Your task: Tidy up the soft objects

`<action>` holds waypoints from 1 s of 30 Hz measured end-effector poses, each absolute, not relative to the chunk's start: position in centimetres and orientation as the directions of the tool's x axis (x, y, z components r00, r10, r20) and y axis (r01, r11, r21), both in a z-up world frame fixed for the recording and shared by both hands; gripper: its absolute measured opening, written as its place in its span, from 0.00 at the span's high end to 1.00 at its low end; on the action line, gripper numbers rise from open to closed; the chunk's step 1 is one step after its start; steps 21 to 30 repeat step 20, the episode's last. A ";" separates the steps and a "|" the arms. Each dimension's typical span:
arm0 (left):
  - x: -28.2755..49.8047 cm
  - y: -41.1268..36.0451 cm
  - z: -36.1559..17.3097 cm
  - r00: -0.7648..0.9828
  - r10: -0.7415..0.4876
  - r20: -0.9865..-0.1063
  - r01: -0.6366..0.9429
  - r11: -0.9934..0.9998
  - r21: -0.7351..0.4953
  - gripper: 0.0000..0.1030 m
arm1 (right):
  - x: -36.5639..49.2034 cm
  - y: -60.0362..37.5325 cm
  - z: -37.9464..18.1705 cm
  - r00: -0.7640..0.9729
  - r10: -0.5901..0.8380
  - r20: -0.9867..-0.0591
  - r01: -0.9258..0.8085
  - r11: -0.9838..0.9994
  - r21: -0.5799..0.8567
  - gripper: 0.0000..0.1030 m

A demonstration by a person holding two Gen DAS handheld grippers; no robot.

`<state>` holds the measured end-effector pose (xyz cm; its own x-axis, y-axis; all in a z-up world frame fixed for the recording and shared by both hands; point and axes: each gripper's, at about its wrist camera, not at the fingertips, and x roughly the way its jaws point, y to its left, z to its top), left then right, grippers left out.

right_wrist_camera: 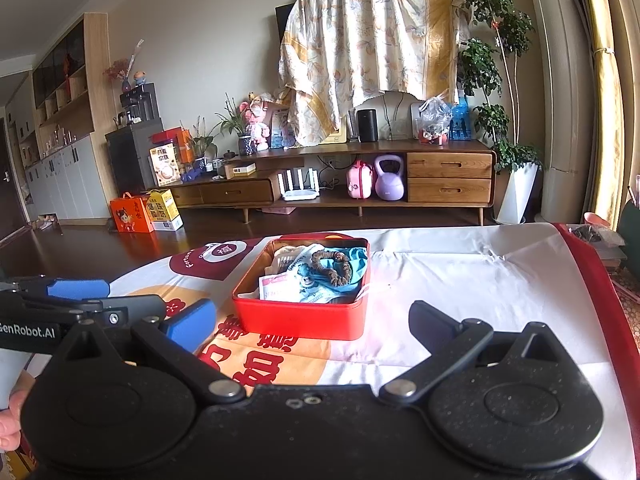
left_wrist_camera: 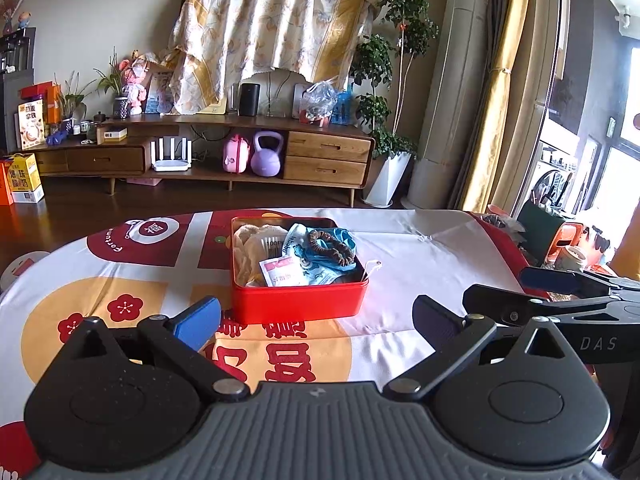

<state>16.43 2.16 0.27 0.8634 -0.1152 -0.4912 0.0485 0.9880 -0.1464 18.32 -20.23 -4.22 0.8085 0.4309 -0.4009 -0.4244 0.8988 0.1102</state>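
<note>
While you held both grippers, left (left_wrist_camera: 316, 320) and right (right_wrist_camera: 312, 322), jaws released and empty, the soft items (left_wrist_camera: 316, 250) sat in the red tin (left_wrist_camera: 298, 300) on the surface: light, floppy, best pinched at bunched folds.

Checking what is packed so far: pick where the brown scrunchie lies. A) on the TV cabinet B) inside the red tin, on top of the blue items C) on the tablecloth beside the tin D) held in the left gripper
B: the brown scrunchie rests inside the red tin, on the blue items; both grippers are open and empty.
</note>
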 end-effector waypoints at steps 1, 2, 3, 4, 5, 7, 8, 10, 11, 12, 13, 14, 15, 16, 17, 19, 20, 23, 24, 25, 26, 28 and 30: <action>16.4 2.2 0.3 0.863 -0.114 -0.492 0.048 0.988 -0.145 0.00 | 18.3 -20.2 -4.2 0.809 0.431 -0.401 -0.424 0.899 0.110 0.00; 16.4 2.2 0.3 0.865 -0.114 -0.489 0.048 0.988 -0.145 0.00 | 18.3 -20.3 -4.2 0.808 0.432 -0.401 -0.425 0.898 0.111 0.00; 16.3 2.1 0.3 0.867 -0.110 -0.487 0.047 0.989 -0.140 0.00 | 18.3 -20.2 -4.2 0.809 0.431 -0.401 -0.424 0.899 0.111 0.00; 16.3 2.1 0.2 0.868 -0.107 -0.486 0.046 0.990 -0.137 0.00 | 18.3 -20.3 -4.2 0.809 0.430 -0.400 -0.423 0.899 0.111 0.00; 16.3 2.1 0.2 0.868 -0.106 -0.486 0.045 0.990 -0.136 0.00 | 18.3 -20.2 -4.3 0.809 0.430 -0.400 -0.423 0.899 0.112 0.00; 16.2 2.0 0.2 0.868 -0.104 -0.486 0.042 0.990 -0.136 0.00 | 18.2 -20.2 -4.4 0.808 0.432 -0.401 -0.425 0.898 0.113 0.00; 16.2 2.0 0.2 0.867 -0.102 -0.487 0.041 0.990 -0.134 0.00 | 18.2 -20.2 -4.5 0.809 0.430 -0.401 -0.423 0.899 0.110 0.00; 16.2 2.0 0.2 0.868 -0.101 -0.486 0.040 0.990 -0.135 0.00 | 18.1 -20.2 -4.5 0.808 0.432 -0.401 -0.425 0.898 0.113 0.00; 16.2 2.0 0.2 0.868 -0.099 -0.486 0.038 0.990 -0.134 0.00 | 18.1 -20.1 -4.6 0.807 0.433 -0.401 -0.425 0.898 0.114 0.00; 16.2 2.0 0.2 0.868 -0.097 -0.487 0.037 0.991 -0.132 0.00 | 18.0 -20.0 -4.7 0.808 0.432 -0.401 -0.424 0.898 0.113 0.00; 16.2 1.9 0.2 0.868 -0.095 -0.487 0.036 0.991 -0.131 0.00 | 18.1 -20.1 -4.6 0.807 0.432 -0.402 -0.424 0.898 0.115 0.00; 16.1 1.8 0.2 0.868 -0.096 -0.487 0.036 0.991 -0.132 0.00 | 18.1 -20.1 -4.6 0.807 0.434 -0.401 -0.425 0.898 0.116 0.00; 16.1 1.8 0.1 0.868 -0.098 -0.487 0.036 0.990 -0.134 0.00 | 18.0 -20.1 -4.7 0.806 0.434 -0.402 -0.425 0.898 0.118 0.00; 16.1 1.7 0.1 0.867 -0.095 -0.488 0.035 0.991 -0.131 0.00 | 17.9 -20.1 -4.7 0.807 0.433 -0.402 -0.424 0.898 0.116 0.00; 16.1 1.6 0.1 0.867 -0.094 -0.489 0.034 0.991 -0.129 0.00 | 18.0 -20.2 -4.7 0.808 0.432 -0.401 -0.423 0.899 0.115 0.00; 16.1 1.7 0.1 0.865 -0.098 -0.493 0.037 0.991 -0.132 0.00 | 18.0 -20.2 -4.7 0.806 0.435 -0.402 -0.425 0.897 0.119 0.00; 16.1 1.6 0.0 0.863 -0.100 -0.495 0.039 0.990 -0.133 0.00 | 17.9 -20.2 -4.7 0.805 0.434 -0.404 -0.423 0.898 0.121 0.00; 16.1 1.6 0.0 0.863 -0.100 -0.495 0.039 0.990 -0.133 0.00 | 17.9 -20.2 -4.7 0.805 0.434 -0.404 -0.423 0.898 0.121 0.00; 16.1 1.6 0.0 0.863 -0.100 -0.495 0.039 0.990 -0.133 0.00 | 17.9 -20.2 -4.7 0.805 0.434 -0.404 -0.423 0.898 0.121 0.00; 16.1 1.6 0.0 0.863 -0.100 -0.495 0.039 0.990 -0.133 0.00 | 17.9 -20.2 -4.7 0.805 0.434 -0.404 -0.423 0.898 0.121 0.00; 16.1 1.6 0.0 0.863 -0.100 -0.495 0.039 0.990 -0.133 0.00 | 17.9 -20.2 -4.7 0.805 0.434 -0.404 -0.423 0.898 0.121 0.00; 16.1 1.6 0.0 0.863 -0.100 -0.495 0.039 0.990 -0.133 0.00 | 17.9 -20.2 -4.7 0.805 0.434 -0.404 -0.423 0.898 0.121 0.00; 16.1 1.6 0.0 0.863 -0.100 -0.495 0.039 0.990 -0.133 0.00 | 17.9 -20.2 -4.7 0.805 0.434 -0.404 -0.423 0.898 0.121 0.00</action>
